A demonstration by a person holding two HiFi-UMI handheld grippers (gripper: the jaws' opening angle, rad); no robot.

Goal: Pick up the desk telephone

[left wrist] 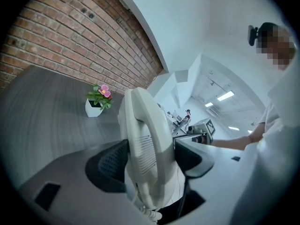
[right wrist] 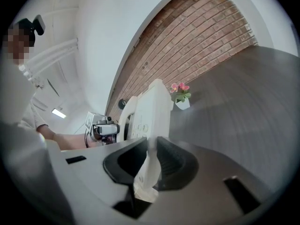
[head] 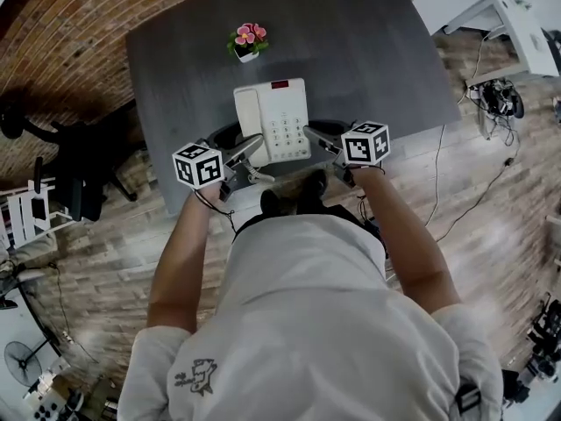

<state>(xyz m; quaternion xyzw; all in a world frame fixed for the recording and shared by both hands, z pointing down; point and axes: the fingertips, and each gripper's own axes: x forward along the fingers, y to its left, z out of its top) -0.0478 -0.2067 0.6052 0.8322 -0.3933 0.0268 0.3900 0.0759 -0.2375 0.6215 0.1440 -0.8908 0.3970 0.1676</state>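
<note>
A white desk telephone [head: 273,117] with a keypad and a handset on its left side is over the near part of the dark grey table [head: 377,51]. My left gripper [head: 252,145] grips its left side. In the left gripper view the handset [left wrist: 143,139] fills the gap and both pads press on it, so the left gripper [left wrist: 151,161] is shut on it. My right gripper [head: 316,135] holds the phone's right edge. In the right gripper view the thin white edge [right wrist: 146,172] is pinched in the right gripper [right wrist: 153,165]. Whether the phone touches the table I cannot tell.
A small white pot of pink flowers [head: 248,42] stands behind the phone on the table. A black office chair [head: 79,160] is at the table's left by the brick wall. Cables [head: 495,99] and white furniture [head: 526,20] are on the wooden floor at the right.
</note>
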